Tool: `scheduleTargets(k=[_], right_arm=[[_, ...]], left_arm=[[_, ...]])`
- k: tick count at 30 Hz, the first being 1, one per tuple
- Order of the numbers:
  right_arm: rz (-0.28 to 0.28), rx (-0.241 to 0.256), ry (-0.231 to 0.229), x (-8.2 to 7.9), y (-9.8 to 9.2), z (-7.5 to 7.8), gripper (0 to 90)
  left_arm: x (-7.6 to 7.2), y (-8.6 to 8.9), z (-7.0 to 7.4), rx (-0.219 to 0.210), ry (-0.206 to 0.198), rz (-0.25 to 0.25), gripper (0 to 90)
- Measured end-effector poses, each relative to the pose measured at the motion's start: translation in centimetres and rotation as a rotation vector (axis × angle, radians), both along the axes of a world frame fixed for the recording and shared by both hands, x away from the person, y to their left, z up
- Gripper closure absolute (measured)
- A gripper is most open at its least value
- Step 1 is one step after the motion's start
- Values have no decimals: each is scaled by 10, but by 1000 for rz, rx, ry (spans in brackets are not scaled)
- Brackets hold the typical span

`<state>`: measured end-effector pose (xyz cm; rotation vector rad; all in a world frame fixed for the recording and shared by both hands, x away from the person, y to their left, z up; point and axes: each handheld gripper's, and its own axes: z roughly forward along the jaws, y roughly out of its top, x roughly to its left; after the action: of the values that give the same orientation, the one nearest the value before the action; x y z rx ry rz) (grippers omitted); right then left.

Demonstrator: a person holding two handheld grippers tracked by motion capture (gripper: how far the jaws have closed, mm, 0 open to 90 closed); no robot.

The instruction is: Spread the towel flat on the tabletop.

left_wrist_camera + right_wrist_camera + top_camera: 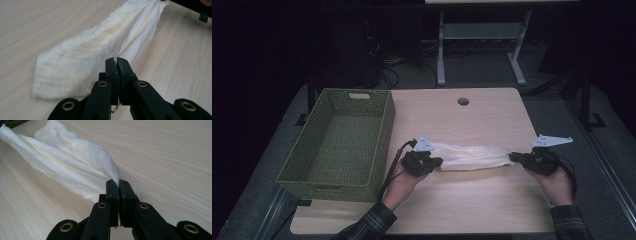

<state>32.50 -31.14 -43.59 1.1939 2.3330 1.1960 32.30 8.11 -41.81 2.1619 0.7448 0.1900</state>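
Observation:
A white ribbed cloth (pixel 472 156) is stretched along the wooden table (pixel 462 210) between both grippers. My left gripper (pixel 438 161) is shut on the cloth's left end; in the left gripper view the jaws pinch an edge of the cloth (pixel 87 57) at the left gripper (pixel 116 60). My right gripper (pixel 513 158) is shut on the cloth's right end. The right gripper view has the cloth (pixel 67 160) running away from the closed tips of the right gripper (pixel 118 182) toward the upper left.
A green woven basket (pixel 384 132) stands on the table's left side, close to the left hand. A round cable hole (pixel 463 101) sits near the table's far edge. A metal table frame (pixel 482 45) stands beyond on the dark floor.

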Motion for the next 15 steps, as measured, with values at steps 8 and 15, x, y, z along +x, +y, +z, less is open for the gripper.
scheduleTargets(k=[8,15], right_arm=[[20,-32,34,0,12,-10,744],[30,0,11,1,12,-3,703]], left_arm=[[-6,7,-13,89,64,-37,878],[-17,23,-12,116,81,-28,878]])
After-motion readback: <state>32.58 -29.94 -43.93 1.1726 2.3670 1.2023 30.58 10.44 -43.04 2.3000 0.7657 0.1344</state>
